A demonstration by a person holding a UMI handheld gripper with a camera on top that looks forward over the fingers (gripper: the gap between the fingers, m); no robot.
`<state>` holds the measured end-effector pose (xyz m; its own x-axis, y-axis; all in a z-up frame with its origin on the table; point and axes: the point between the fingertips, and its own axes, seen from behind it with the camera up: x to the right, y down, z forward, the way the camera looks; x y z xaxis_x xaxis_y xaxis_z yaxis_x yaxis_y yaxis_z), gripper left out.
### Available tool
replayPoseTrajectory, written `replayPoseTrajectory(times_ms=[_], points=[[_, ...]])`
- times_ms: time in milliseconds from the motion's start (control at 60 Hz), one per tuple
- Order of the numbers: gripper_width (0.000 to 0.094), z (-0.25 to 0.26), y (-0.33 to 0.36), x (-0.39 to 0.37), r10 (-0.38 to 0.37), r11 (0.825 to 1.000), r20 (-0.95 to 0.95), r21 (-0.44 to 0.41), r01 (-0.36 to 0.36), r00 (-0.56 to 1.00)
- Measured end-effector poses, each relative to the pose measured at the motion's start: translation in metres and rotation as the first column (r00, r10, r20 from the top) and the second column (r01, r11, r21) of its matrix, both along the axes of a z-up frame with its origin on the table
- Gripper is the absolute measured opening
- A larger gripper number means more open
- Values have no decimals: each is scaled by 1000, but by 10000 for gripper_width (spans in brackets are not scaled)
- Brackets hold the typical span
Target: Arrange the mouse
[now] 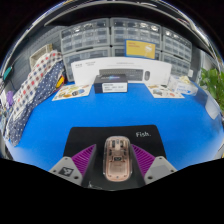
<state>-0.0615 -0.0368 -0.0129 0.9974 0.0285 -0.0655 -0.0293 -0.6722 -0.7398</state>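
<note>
Beyond the jaws spreads a blue table (60, 125); just ahead lies a black mouse pad (112, 138). The gripper (113, 165) stands clamped on the mouse (116, 158), likely light, rigid, slippery-shelled; its flanks seem the surest hold.

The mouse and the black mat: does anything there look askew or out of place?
Nothing stands out. The mouse sits straight between the jaws of the gripper, over the near edge of the black mouse mat, which lies square on the blue table. No damage or spill shows.
</note>
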Motion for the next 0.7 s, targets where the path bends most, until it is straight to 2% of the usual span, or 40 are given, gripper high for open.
replayPoseTrajectory(times_ms=[83,150,300,467,700], points=[[802,2,-5,-1,13,998,46,-56,-10,999],[847,17,-8,-1,21,999,84,-52,-17,996],[857,97,-20,-11,-23,998,29,64,21,999],[858,183,-59,-11,-53,982,30,182,47,998],[860,238,-126,-14,-70,965,39,258,57,997]])
